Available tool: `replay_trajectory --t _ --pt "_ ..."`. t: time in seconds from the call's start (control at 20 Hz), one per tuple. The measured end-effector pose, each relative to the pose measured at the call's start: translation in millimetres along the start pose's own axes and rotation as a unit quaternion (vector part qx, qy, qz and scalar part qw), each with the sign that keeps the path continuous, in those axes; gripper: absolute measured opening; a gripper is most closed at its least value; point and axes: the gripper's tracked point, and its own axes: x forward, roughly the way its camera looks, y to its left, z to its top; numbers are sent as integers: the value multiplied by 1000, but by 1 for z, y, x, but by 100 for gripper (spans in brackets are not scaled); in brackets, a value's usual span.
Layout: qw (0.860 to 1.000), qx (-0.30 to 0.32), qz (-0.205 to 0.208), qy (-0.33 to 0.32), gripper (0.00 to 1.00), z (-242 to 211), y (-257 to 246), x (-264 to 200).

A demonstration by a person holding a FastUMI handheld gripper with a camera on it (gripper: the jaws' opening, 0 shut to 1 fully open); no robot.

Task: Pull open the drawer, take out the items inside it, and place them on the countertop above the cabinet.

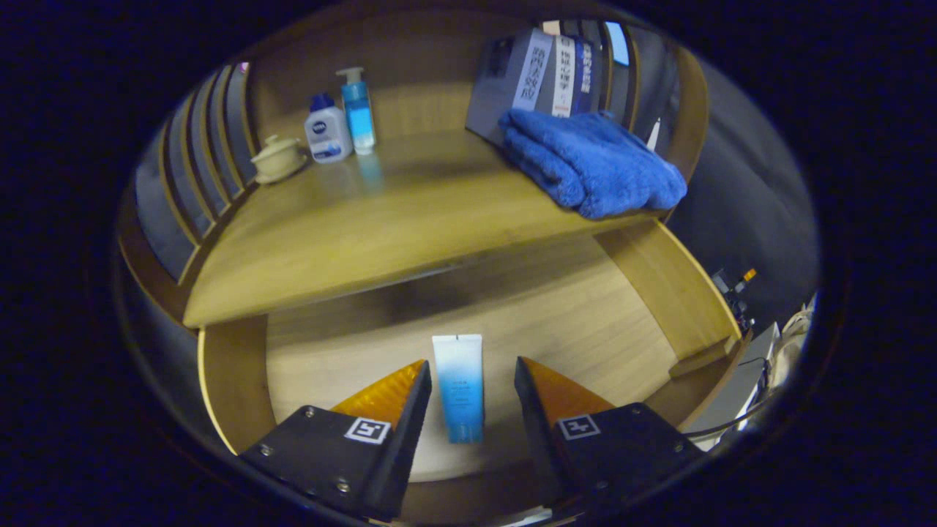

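Note:
The wooden drawer (585, 307) stands pulled out below the countertop (351, 234). A white-to-blue tube (460, 386) lies flat on the drawer's floor, its cap end toward me. My gripper (472, 369) is open above the drawer, one finger on each side of the tube, neither touching it. The tube's lower half sits in the gap between the fingers.
On the countertop stand a white lidded pot (278, 157), a white bottle (327, 130) and a blue pump bottle (358, 111) at the back left. A folded blue towel (593, 162) and a grey box (538, 73) are at the back right. Slatted rails edge both sides.

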Motion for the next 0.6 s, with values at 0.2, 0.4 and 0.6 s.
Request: replay_trajectory --t 0.2,0.4,0.6 --pt "998 -5 3 69 68 -23 3 24" --pt "994 1 10 111 68 -32 5 34" --pt "993 -1 16 114 45 -32 6 38"
